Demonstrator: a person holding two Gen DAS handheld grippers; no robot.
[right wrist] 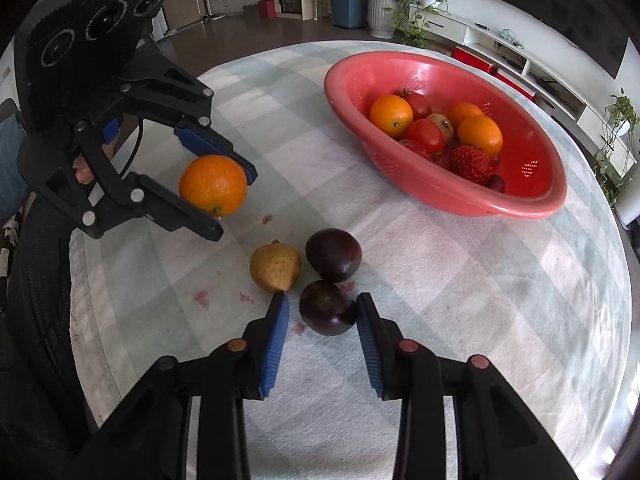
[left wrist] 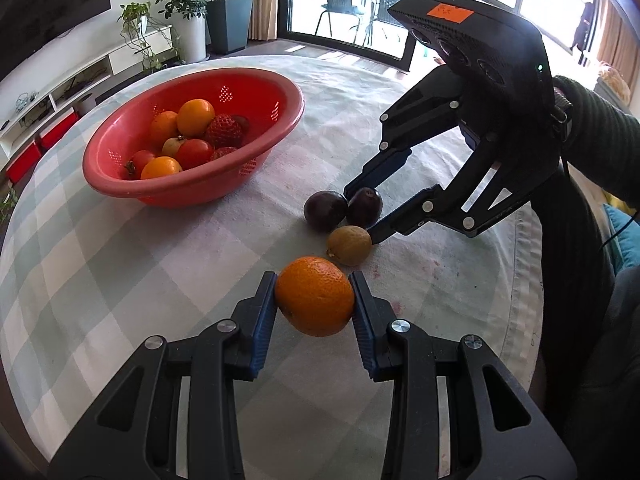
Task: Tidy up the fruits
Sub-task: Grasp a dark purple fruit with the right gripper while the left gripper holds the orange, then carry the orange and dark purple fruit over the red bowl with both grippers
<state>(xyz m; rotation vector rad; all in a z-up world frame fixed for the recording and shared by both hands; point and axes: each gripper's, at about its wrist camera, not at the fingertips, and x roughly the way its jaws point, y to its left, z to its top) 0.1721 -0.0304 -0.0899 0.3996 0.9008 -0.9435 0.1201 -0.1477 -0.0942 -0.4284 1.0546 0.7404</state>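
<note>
The orange point(left wrist: 315, 296) is clamped between the blue pads of the left tool point(left wrist: 314, 300), low in the frame's centre, lifted off the checked surface point(left wrist: 120, 248). Just above it, a dark plum point(right wrist: 328, 308) is bracketed by the right tool point(right wrist: 322, 312), pads not quite pressing. A second plum point(right wrist: 334, 255) and a brownish fruit point(right wrist: 275, 267) are seen alongside. The red basket point(left wrist: 120, 176) is filled upper left.
</note>
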